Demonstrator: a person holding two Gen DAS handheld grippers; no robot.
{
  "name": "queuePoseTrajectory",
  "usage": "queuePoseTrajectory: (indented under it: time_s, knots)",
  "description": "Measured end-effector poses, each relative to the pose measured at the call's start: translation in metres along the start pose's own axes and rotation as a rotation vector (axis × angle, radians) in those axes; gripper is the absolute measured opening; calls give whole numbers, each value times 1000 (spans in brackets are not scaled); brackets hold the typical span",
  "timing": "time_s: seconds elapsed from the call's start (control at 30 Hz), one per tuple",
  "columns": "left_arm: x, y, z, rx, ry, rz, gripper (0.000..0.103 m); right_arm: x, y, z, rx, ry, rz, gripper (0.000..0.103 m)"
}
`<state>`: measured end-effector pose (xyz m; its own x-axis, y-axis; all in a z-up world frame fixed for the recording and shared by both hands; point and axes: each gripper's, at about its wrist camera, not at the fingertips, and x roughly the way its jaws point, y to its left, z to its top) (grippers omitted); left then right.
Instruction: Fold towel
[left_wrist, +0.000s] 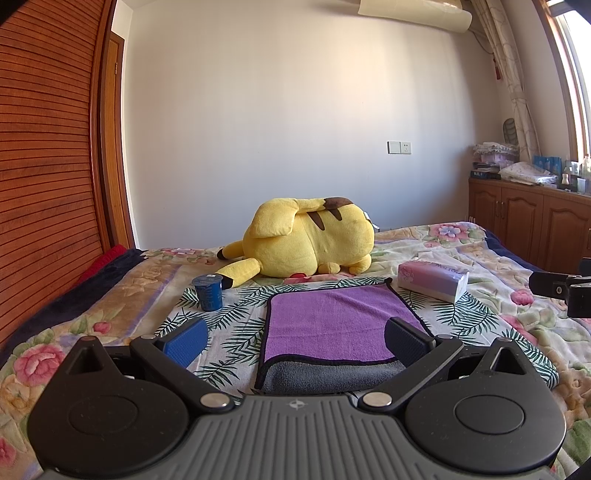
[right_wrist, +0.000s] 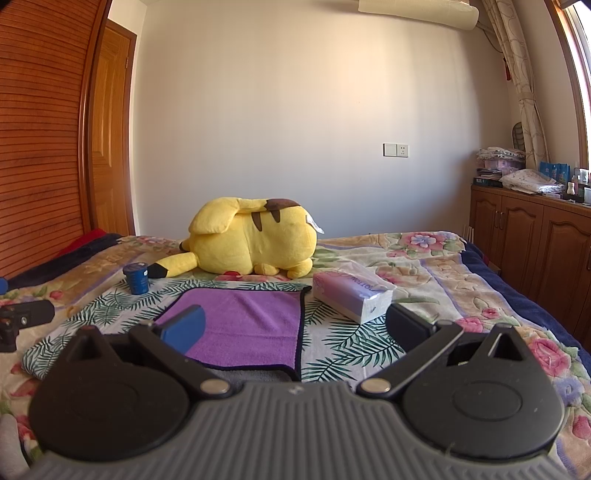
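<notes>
Already lies folded once, purple towel (left_wrist: 332, 325) flat before the plush (left_wrist: 310, 240), so both tongs (left_wrist: 295, 339) (right_wrist: 295, 328) hover open, empty.

Purple towel (left_wrist: 332, 325) grey underside, yellow plush (left_wrist: 310, 240), floral bedspread (left_wrist: 498, 266)

Both wrist views face the towel (left_wrist: 332, 325) closely, side by side.
</notes>
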<state>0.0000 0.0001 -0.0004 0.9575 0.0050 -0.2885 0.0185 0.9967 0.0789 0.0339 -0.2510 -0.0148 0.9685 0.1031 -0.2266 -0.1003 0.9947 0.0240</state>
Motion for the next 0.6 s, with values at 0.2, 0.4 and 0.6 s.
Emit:
queuePoseTrajectory:
  time_s: [0.2, 0.4, 0.6]
  knots:
    - [0, 0, 0, 0, 0, 0, 87, 0, 0, 0, 0, 0, 0, 103]
    - [0, 0, 0, 1, 0, 1, 87, 0, 0, 0, 1, 0, 0, 103]
    - [3, 2, 1, 3, 4, 0, 87, 1, 0, 0, 0, 1, 0, 103]
